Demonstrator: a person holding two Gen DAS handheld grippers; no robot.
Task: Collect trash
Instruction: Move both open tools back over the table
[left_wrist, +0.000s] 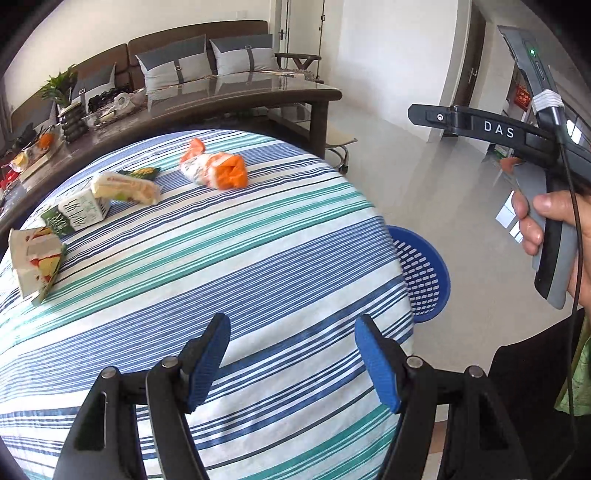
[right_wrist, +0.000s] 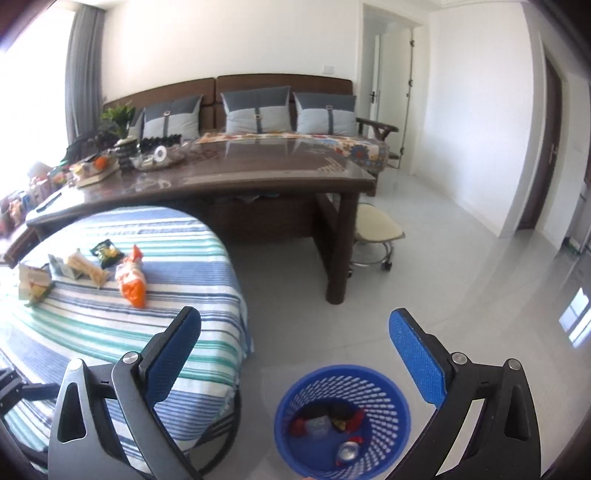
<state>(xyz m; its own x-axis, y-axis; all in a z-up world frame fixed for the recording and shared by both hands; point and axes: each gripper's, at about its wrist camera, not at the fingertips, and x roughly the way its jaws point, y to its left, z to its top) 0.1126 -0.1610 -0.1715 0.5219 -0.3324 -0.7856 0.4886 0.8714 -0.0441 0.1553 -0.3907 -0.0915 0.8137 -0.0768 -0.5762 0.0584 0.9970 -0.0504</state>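
Open floor around blue basket (right_wrist: 343, 421)

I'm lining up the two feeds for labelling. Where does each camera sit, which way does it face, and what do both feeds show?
Left wrist: on the left hand-held gripper, jaws open, looking down across the striped table; a hand holding the right hand-held gripper shows at right.
Right wrist: on the right hand-held gripper, jaws open and empty, above the blue basket on the floor.
Shared: striped table, orange wrapper, blue basket, sofa.
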